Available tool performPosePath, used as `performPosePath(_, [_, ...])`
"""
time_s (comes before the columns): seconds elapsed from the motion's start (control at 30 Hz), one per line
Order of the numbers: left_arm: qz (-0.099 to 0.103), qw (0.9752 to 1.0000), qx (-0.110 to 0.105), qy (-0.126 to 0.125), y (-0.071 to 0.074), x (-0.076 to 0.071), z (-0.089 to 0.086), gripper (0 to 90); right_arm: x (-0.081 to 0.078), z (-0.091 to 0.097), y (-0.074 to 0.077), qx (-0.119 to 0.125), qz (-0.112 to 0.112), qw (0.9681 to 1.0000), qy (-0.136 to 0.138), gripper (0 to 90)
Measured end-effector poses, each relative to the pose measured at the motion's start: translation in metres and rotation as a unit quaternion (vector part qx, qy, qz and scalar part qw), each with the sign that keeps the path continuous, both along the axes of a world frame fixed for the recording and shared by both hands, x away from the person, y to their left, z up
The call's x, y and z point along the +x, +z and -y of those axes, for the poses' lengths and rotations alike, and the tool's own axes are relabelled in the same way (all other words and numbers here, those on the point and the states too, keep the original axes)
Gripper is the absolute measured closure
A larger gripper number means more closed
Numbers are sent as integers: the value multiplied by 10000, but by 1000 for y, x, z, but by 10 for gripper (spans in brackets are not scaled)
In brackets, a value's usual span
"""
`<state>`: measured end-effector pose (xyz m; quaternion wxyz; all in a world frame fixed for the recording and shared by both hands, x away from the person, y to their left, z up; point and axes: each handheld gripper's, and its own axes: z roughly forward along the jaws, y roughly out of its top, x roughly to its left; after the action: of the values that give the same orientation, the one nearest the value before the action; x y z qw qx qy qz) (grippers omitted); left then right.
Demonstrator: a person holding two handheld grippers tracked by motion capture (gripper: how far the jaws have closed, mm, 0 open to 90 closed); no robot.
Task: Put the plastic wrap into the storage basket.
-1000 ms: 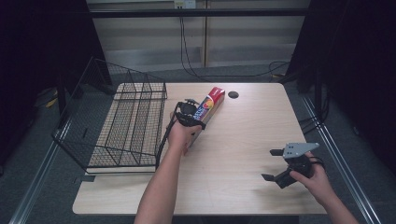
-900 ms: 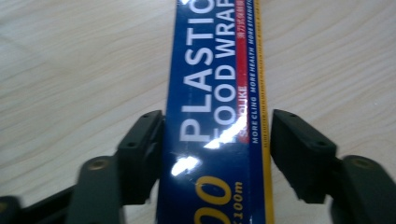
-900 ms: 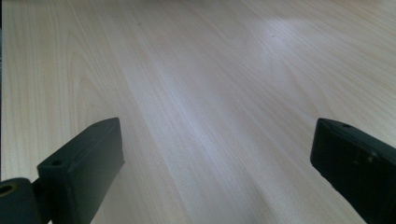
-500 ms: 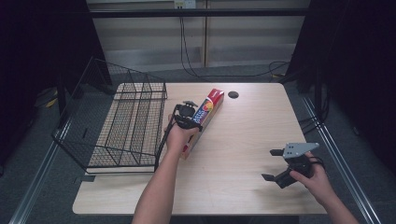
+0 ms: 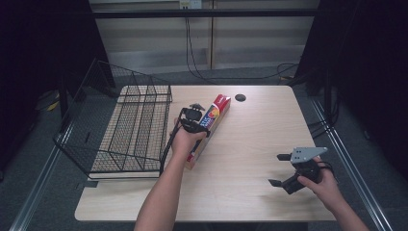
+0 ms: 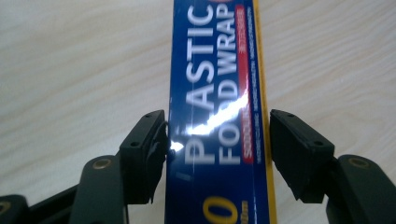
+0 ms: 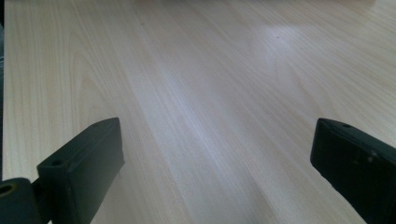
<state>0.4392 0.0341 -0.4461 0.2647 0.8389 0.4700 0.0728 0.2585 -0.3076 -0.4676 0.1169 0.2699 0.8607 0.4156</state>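
Observation:
A long blue, red and yellow plastic wrap box (image 5: 214, 117) lies aslant on the wooden table (image 5: 260, 130), right of the wire basket. My left gripper (image 5: 195, 118) reaches down over the box's middle. In the left gripper view the box (image 6: 217, 70) runs straight between the jaws, and both pads (image 6: 149, 149) rest against its long sides. These jaws have just been opening a little, with the box still between them. My right gripper (image 5: 276, 169) hovers low near the front right of the table, its jaws spread wide over bare wood (image 7: 215, 140) with nothing between them.
A black wire basket (image 5: 79, 115) stands at the table's left, its far side tilted up. A round cable hole (image 5: 240, 97) sits near the back edge. Bare tabletop stretches between the box and my right gripper.

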Motion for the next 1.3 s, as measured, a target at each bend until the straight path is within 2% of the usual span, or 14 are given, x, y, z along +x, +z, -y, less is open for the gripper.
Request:
performPosePath(0.13, [-104, 9999, 14, 17, -4, 10, 5, 368, 0, 1, 0, 2, -5, 10000, 10, 24])
performPosePath(0.27, [-57, 9999, 43, -144, -6, 17, 10, 367, 0, 1, 0, 17, 10, 10000, 6, 24])
performPosePath(0.43, [-88, 9999, 34, -138, -11, 21, 14, 354, 0, 1, 0, 8, 14, 10000, -3, 24])
performPosePath(0.47, [-115, 9997, 160, -113, -12, 21, 15, 404, 0, 1, 0, 13, 21, 10000, 5, 24])
performPosePath(0.53, [-201, 9997, 121, -62, -11, 22, 15, 421, 0, 0, 1, 27, 29, 10000, 6, 24])
performPosePath(0.57, [-339, 9990, 294, -88, -8, 23, 17, 430, 0, 0, 1, 37, 18, 10000, 8, 24])
performPosePath(0.8, [-538, 9981, 254, -144, 2, 20, 13, 452, 1, 0, 0, 11, 30, 10000, 36, 24])
performPosePath(0.83, [-652, 9976, 243, 12, 7, 17, 12, 453, 1, 0, 0, 15, 28, 10000, 37, 24])
performPosePath(0.97, [-711, 9969, 313, -104, 17, 17, 8, 453, 1, 0, 0, 15, 21, 10000, 64, 24])
performPosePath(1.03, [-689, 9974, 226, -5, 22, 15, 5, 453, 1, 0, 0, 20, 27, 10000, 66, 24])
performPosePath(1.07, [-723, 9969, 280, -117, 25, 15, 2, 453, 1, 0, 0, 25, 22, 10000, 60, 24])
performPosePath(1.13, [-710, 9973, 162, 45, 31, 14, 0, 454, 0, 0, 0, 24, 40, 10000, 33, 24])
performPosePath(1.17, [-777, 9967, 248, 34, 36, 13, -2, 454, 0, 0, 0, 30, 37, 10000, 34, 24])
performPosePath(1.3, [-747, 9969, 242, 90, 45, 13, -7, 453, 0, -1, 0, 20, 41, 10000, 47, 24])
